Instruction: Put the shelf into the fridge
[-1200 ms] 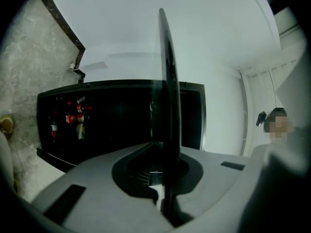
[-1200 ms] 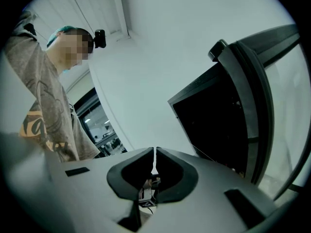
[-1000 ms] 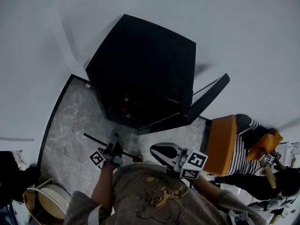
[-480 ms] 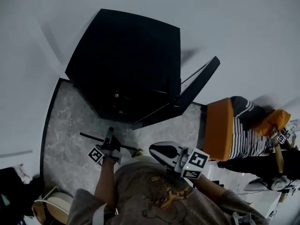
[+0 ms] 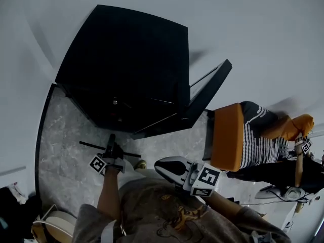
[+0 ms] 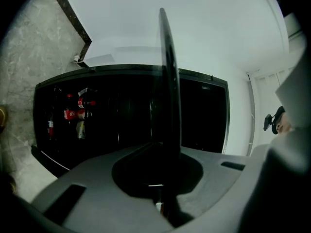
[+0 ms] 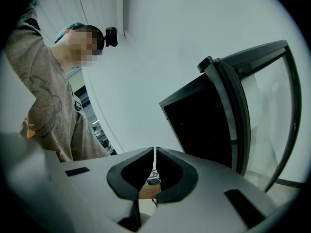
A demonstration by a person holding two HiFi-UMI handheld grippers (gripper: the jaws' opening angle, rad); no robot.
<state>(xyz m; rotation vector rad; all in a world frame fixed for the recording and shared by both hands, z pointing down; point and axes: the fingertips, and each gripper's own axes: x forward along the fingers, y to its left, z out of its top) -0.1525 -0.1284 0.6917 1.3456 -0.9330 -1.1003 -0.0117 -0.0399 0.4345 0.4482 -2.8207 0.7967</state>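
Note:
The black fridge stands open on the marbled floor, its door swung out to the right. Red cans show on the left inside it. My left gripper is shut on the shelf, a thin dark plate seen edge-on just in front of the fridge's opening. In the left gripper view the shelf rises straight up from the jaws. My right gripper hangs lower right of it, shut with nothing in it, facing the fridge door.
An orange chair back stands right of the door, with a person in a striped top behind it. A white round container sits at the lower left. A white wall rises behind the fridge.
The head view has shifted, so the fridge sits further left. My left gripper with the shelf has come slightly nearer the fridge's front. The right gripper stays shut.

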